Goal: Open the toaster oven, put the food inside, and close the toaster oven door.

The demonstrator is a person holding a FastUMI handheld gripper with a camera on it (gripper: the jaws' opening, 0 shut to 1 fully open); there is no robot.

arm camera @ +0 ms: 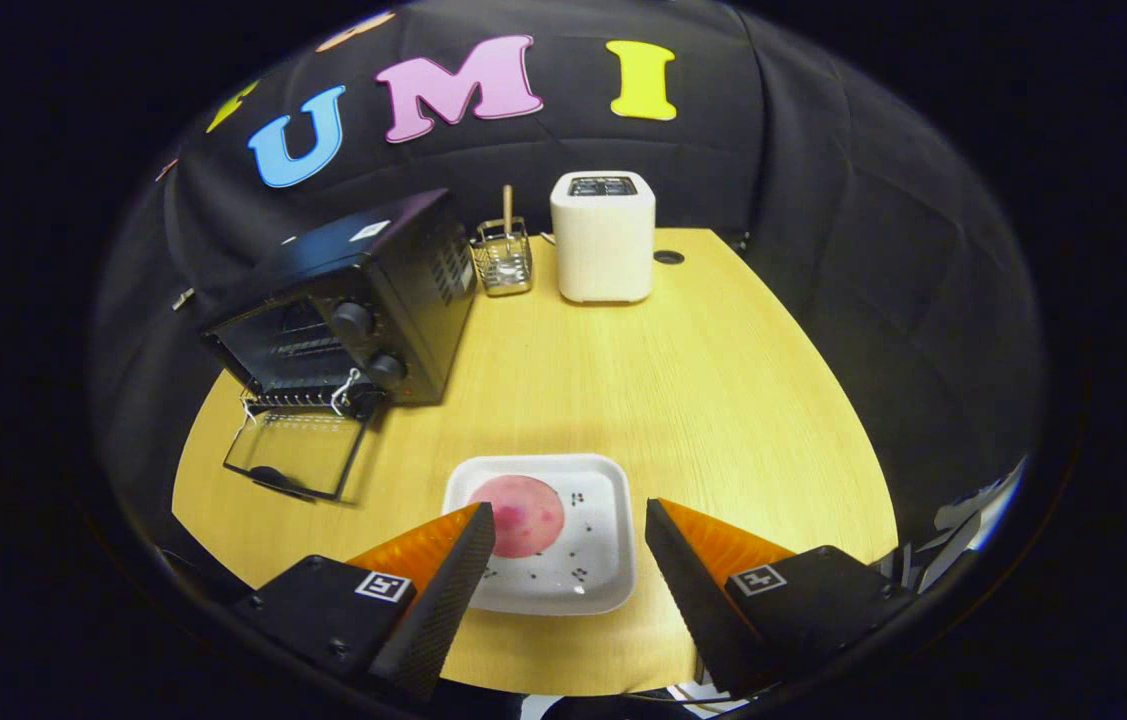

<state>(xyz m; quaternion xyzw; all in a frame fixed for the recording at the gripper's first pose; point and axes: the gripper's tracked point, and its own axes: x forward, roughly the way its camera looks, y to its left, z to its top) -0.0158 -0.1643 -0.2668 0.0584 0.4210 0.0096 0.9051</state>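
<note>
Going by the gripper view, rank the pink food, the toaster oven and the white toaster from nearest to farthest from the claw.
The claw is open, holding nothing.
1. Pink food: on the white plate, just ahead between the fingers, by the left one.
2. Toaster oven: beyond, to the left, door folded down.
3. White toaster: farthest, at the table's back edge.

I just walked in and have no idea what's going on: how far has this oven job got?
Done: the toaster oven door is folded down open. In hand: the gripper is open above the white plate, grasping nothing, with the pink food just ahead of its fingers. Left: picking up the food, putting it inside, closing the door.
</note>
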